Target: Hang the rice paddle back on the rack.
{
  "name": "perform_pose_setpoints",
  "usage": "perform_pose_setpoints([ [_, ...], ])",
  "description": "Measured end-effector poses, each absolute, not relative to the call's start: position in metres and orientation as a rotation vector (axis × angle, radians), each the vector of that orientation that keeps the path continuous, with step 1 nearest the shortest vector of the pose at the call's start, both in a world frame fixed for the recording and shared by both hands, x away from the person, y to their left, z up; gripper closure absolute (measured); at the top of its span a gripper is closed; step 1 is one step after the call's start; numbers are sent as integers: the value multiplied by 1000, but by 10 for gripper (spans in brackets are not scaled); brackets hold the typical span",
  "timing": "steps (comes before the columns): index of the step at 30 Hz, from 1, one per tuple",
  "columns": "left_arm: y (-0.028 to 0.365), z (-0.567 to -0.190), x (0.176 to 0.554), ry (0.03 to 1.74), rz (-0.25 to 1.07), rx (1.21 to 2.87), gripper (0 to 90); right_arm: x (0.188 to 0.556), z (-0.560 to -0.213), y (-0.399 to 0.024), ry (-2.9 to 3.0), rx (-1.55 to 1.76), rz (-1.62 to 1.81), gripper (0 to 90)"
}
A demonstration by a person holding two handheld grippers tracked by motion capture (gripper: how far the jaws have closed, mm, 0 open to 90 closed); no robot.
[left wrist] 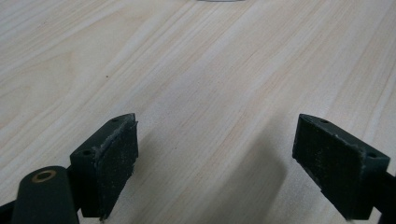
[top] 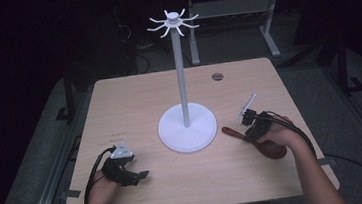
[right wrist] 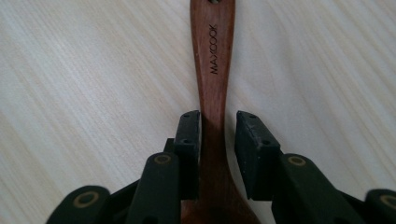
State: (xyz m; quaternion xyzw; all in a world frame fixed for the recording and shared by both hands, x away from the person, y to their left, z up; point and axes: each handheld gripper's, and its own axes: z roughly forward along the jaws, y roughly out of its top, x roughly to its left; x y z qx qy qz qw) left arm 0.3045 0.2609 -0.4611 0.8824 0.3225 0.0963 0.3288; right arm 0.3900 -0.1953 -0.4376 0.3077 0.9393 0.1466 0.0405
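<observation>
A dark wooden spoon (top: 270, 147) lies flat on the light wood table (top: 138, 101), right of the white stand. Its handle (right wrist: 214, 60), printed with a brand name, runs straight away between the jaws of my right gripper (right wrist: 217, 140). The left pad is against the handle and a thin gap remains at the right pad, so the gripper is open around it. In the high view the right gripper (top: 249, 133) sits low over the handle. My left gripper (top: 138, 178) rests near the front left of the table, and its jaws (left wrist: 215, 154) stand wide open over bare wood.
A tall white hook stand (top: 182, 81) rises from a round base (top: 174, 132) at the table's middle, with a ring of curved hooks (top: 173, 23) at its top. A cable port (top: 217, 77) sits at the far edge. Dark floor and desk legs lie beyond.
</observation>
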Motion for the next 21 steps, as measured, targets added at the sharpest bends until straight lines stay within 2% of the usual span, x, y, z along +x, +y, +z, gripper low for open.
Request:
perform_pose_setpoints([
  [8, 261, -461, 305, 840, 253, 2310, 139, 394, -439, -188, 2927, 934, 337, 753],
  [21, 260, -461, 305, 835, 248, 2319, 139, 405, -438, -181, 2978, 997, 227, 762],
])
